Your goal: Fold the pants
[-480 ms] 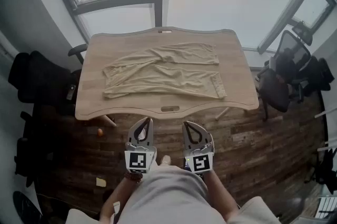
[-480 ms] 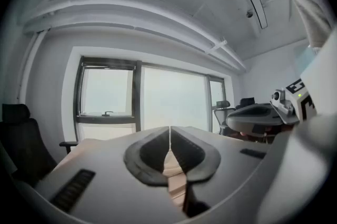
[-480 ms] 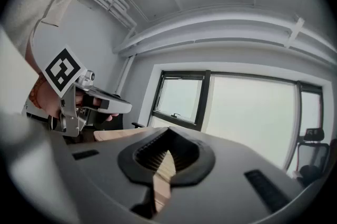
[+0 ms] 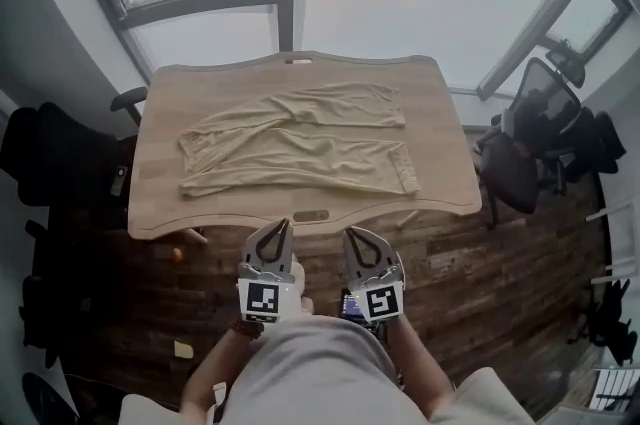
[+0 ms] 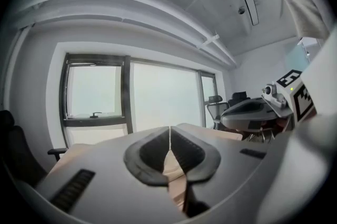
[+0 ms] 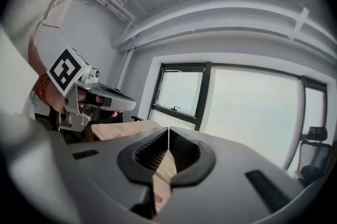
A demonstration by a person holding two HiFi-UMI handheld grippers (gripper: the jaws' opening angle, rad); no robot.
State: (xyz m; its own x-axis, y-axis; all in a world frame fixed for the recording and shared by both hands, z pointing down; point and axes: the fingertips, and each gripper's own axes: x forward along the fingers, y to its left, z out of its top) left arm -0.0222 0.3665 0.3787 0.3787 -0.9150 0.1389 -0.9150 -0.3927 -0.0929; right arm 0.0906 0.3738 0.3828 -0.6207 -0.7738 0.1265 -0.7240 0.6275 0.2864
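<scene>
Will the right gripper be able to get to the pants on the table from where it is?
Probably yes. The right gripper hangs shut and empty just short of the near edge of the wooden table, with nothing between it and the pants. It must move forward and open first.

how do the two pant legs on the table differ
The far leg angles toward the window side of the table; the near leg runs along the front edge. The near leg's cuff reaches farther right than the far leg's. Both are beige, wrinkled, flat and unfolded, joined at the waist.
</scene>
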